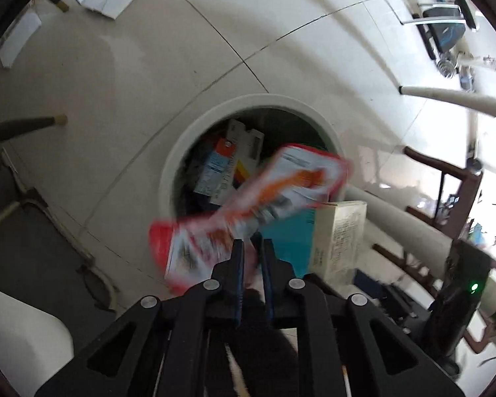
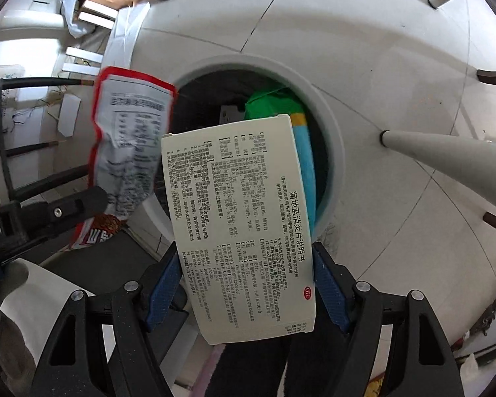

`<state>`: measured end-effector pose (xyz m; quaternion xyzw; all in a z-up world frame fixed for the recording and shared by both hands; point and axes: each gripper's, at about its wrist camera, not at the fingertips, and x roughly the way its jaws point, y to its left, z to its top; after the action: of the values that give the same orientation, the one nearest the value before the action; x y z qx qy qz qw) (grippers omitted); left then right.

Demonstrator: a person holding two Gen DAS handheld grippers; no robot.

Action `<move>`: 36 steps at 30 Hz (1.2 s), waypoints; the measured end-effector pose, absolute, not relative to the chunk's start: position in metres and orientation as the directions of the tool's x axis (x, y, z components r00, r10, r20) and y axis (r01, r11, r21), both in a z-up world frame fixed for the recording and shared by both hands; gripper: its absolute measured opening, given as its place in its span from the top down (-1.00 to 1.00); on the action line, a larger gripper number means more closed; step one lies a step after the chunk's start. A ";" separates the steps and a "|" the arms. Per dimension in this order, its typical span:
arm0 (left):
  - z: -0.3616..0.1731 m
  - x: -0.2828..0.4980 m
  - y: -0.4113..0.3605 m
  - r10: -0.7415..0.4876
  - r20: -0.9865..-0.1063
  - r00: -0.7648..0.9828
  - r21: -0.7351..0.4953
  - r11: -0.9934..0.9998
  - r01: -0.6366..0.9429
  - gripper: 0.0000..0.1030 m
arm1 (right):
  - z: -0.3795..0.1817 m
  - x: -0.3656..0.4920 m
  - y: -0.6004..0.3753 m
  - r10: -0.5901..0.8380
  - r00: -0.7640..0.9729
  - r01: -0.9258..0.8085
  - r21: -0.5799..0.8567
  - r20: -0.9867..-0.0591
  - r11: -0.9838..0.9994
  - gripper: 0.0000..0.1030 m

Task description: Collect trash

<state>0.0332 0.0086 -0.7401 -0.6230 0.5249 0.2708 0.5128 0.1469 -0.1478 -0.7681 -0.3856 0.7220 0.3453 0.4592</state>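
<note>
— Pale tiled floor [image 1: 122, 76] all round, white-rimmed round bin [image 2: 330, 139] below both claws, boxes and a green bag inside.

— Cream medicine box [image 2: 238, 228]?

— Pinched across its sides by the right claw [image 2: 248, 281], above the bin mouth. Printed Chinese leaflet text, title "蒲地蓝消炎片说明书", red "OTC" oval.

— Red-edged snack wrapper [image 1: 248, 208]?

— Clamped in the left claw [image 1: 253, 248], blurred, over the bin rim. Print unreadable.

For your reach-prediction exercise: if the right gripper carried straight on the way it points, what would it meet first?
Probably the open bin, with the medicine box held by the right gripper leading onto the green and blue trash inside, though depth is unclear.
</note>
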 end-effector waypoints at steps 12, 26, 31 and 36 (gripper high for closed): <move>-0.671 0.018 -0.010 -0.239 -0.956 0.170 -0.220 0.204 -0.954 -1.00 | -0.722 0.155 -0.143 -0.234 -0.194 -0.887 0.068 -0.953 0.456 -1.00; -0.499 0.011 -0.074 -0.049 -0.997 0.058 -0.070 0.291 -0.954 -1.00 | -0.533 0.173 -0.198 -0.145 -0.148 -0.875 0.061 -0.978 0.481 -1.00; -0.422 0.019 -0.094 -0.029 -0.996 0.085 -0.090 0.324 -0.942 -1.00 | -0.437 0.183 -0.211 -0.094 -0.220 -0.861 0.149 -0.971 0.486 -1.00; -0.337 0.034 -0.102 -0.024 -0.986 0.168 -0.164 0.380 -0.910 -1.00 | -0.336 0.194 -0.218 -0.033 -0.291 -0.850 0.243 -0.956 0.468 -1.00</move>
<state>0.0340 -0.1016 -0.3368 -0.4319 0.5408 0.3515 0.6304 0.1936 -0.2178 -0.3360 -0.3182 0.6934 0.4059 0.5032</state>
